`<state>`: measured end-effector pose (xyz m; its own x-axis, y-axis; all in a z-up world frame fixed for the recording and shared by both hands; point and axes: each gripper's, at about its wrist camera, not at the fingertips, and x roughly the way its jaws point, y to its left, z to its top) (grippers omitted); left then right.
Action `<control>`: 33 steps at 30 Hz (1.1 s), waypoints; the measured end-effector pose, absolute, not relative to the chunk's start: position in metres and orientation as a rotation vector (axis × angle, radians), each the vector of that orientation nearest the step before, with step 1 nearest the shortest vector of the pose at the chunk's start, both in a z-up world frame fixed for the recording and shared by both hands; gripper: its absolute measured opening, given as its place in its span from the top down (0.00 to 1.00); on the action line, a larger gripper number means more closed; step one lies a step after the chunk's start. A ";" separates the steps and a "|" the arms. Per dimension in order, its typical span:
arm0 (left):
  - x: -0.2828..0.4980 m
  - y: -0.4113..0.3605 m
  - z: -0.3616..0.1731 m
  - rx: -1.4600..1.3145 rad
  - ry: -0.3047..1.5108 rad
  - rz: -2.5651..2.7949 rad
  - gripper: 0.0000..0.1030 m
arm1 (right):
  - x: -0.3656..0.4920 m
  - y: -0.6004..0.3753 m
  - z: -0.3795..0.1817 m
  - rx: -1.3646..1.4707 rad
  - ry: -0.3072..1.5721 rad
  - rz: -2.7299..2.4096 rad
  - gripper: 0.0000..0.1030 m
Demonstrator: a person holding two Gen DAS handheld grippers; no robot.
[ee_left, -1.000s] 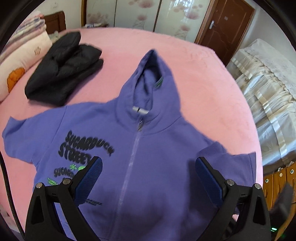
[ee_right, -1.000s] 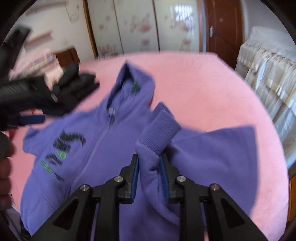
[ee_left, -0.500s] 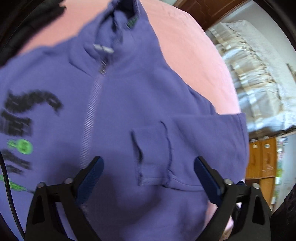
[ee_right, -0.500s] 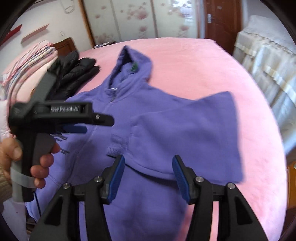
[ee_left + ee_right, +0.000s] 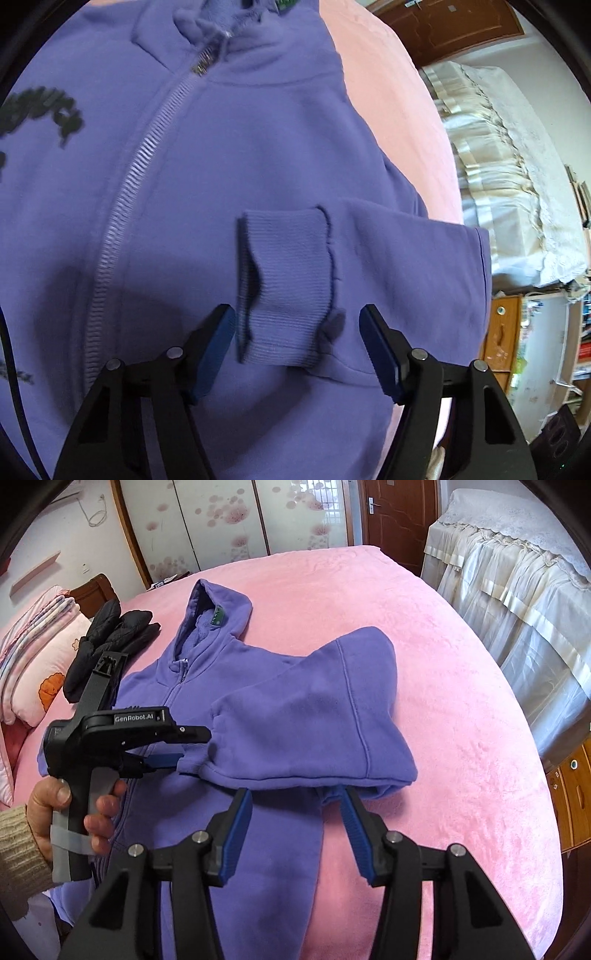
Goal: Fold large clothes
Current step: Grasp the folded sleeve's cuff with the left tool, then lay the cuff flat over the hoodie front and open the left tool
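Hoodie [image 5: 280, 709] covers the bed [image 5: 461, 738]; my left gripper [image 5: 297, 332], closing, straddles its cuff [image 5: 284, 288] ungripped; my right gripper [image 5: 297, 827] hangs released beside black jacket [image 5: 107, 642].

1. The left wrist view looks forward along the left gripper [image 5: 297, 345] and steeply down. It is very near the purple hoodie [image 5: 229, 155], which fills most of the picture; the ribbed cuff [image 5: 286, 284] lies just ahead of the fingers.
2. The right wrist view looks from behind the right gripper [image 5: 297, 829], from farther back and higher. It faces across the pink bed [image 5: 461, 709] toward the wardrobe doors [image 5: 229, 520] and takes in the whole hoodie.
3. Both views share the folded sleeve [image 5: 306, 709], the zipper [image 5: 125, 206], the bed and the brown door [image 5: 399, 517]. The right view also shows the left gripper from the side, at the cuff.
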<state>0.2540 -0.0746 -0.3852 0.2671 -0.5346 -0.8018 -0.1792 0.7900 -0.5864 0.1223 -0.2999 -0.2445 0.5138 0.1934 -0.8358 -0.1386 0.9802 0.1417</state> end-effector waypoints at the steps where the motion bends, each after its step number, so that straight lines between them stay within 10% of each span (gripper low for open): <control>1: 0.253 -0.074 -0.384 -0.652 1.303 -0.254 0.33 | 0.121 -0.300 -0.244 0.061 1.009 0.202 0.52; 6: 0.256 -0.079 -0.393 -0.706 1.338 -0.291 0.38 | 0.118 -0.300 -0.244 0.057 1.004 0.208 0.52; 10: 0.270 -0.091 -0.398 -0.807 1.363 -0.358 0.87 | 0.119 -0.303 -0.246 0.062 1.009 0.187 0.52; 22: 0.290 -0.039 -0.248 -0.486 0.949 -0.151 0.90 | 0.138 -0.311 -0.270 0.030 1.025 0.095 0.52; 30: 0.280 0.030 -0.292 -0.504 1.004 0.040 0.90 | 0.167 -0.283 -0.302 -0.043 1.021 0.087 0.53; 33: 0.266 0.049 -0.313 -0.512 1.024 0.091 0.90 | 0.175 -0.275 -0.315 -0.083 1.045 0.088 0.74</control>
<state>0.2661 0.0488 -0.3132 0.5271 -0.1622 -0.8342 -0.3067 0.8792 -0.3647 0.1753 -0.2753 -0.3154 0.4989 0.0330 -0.8660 -0.1120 0.9934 -0.0267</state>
